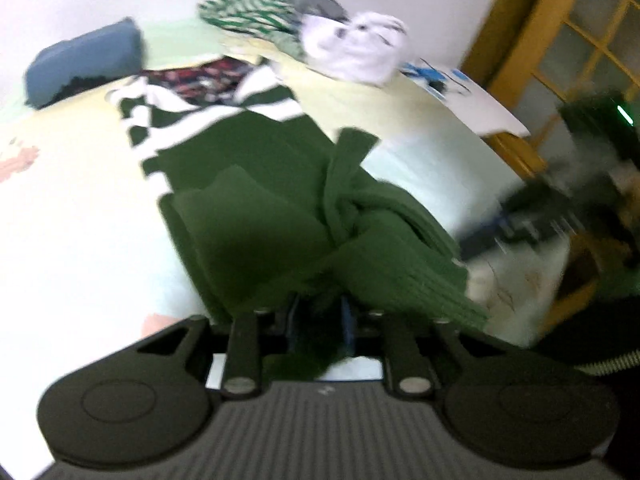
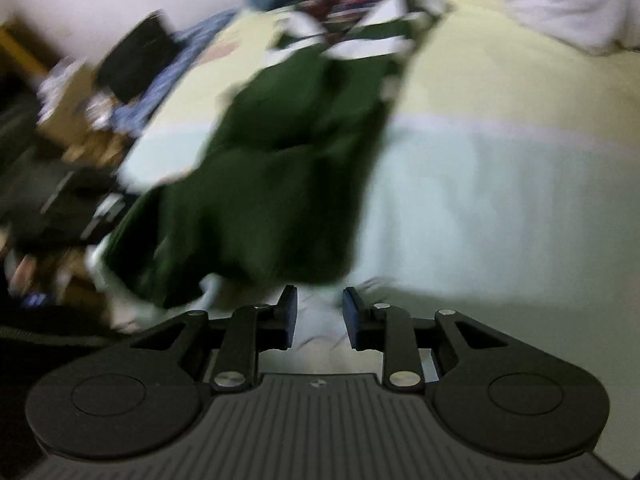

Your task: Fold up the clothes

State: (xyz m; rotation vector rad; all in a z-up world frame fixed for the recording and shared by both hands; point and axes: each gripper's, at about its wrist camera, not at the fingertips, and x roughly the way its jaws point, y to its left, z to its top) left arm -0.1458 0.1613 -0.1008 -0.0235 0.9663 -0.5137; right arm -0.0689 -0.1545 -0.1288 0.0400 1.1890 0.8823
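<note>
We saw a bed [image 1: 72, 216] spread with a pale yellow and mint sheet, and we placed everything else against it. A dark green sweater [image 1: 256, 216] with white stripes at its far end lay lengthwise along the middle of the bed, its near hem bunched into thick folds at the near edge. Beyond the sweater, at the far end of the bed, sat a blue pillow [image 1: 84, 60], a green-and-white striped garment [image 1: 248, 12] and a crumpled white garment [image 1: 356, 48], the two garments touching each other.

Our left claw [image 1: 320, 320] was at the near edge of the bed, with the sweater's bunched hem draped over and between its fingers; the cloth hid the tips, so we could not tell whether they pressed on it. Both views were blurred.

Our right claw [image 2: 320, 312] hung over the near mint part of the bed, just short of the sweater's [image 2: 276, 184] hem. Its fingers [image 2: 288, 312] stood apart with only bare sheet showing between them, touching nothing.
</note>
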